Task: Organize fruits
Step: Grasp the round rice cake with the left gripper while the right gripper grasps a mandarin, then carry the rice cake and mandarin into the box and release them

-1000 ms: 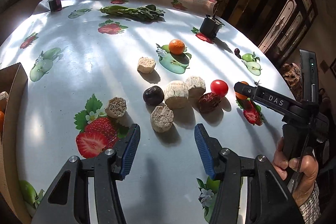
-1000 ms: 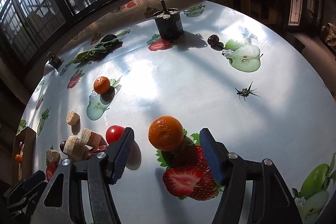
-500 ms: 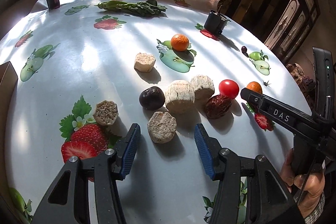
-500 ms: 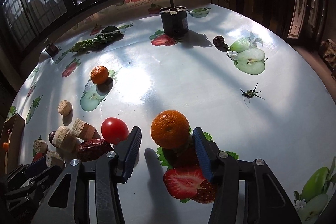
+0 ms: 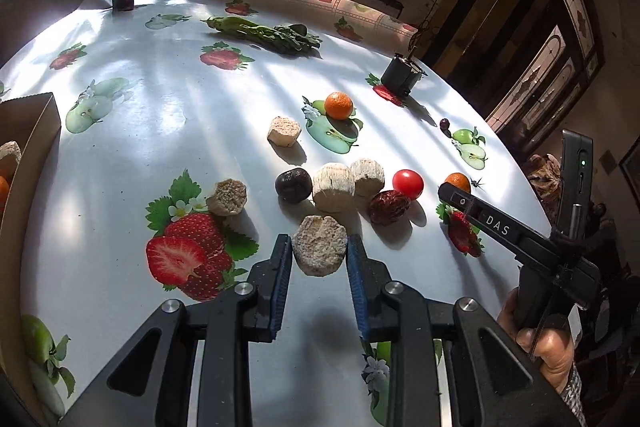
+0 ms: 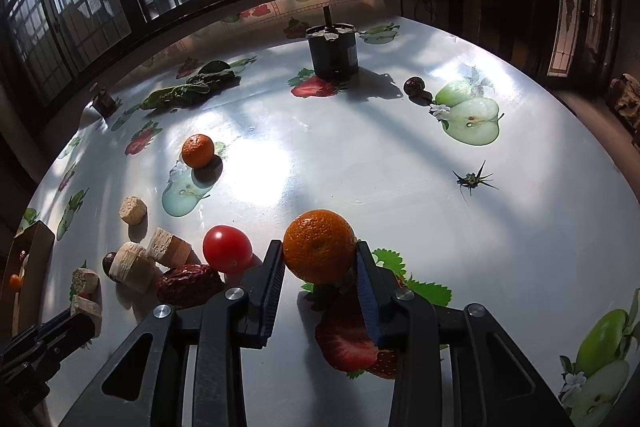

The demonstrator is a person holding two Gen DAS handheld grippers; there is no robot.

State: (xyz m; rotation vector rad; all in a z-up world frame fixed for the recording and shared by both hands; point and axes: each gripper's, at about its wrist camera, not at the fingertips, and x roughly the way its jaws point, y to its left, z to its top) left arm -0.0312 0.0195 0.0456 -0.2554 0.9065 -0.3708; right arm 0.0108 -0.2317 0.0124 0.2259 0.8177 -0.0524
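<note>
fruits lie on fruit-print tablecloth (image 5: pixel 168 131); left gripper (image 5: pixel 319 251) grasps cork-like chunk (image 5: pixel 319 250), right gripper (image 6: pixel 320 259) an orange (image 6: pixel 319 246).

You have a glossy white surface (image 5: pixel 168 131) printed with red strawberries and green apples, a bright orange tangerine (image 6: pixel 319 246), a red tomato (image 6: pixel 227 248), a beige chunk (image 5: pixel 319 250), and black fingers (image 5: pixel 280 267) with blue pads.

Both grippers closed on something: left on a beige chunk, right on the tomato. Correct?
Wrong on the right one. The right gripper is closed on the orange; the tomato sits loose just outside its left finger, as the right wrist view shows. The left gripper is closed on a beige chunk.
</note>
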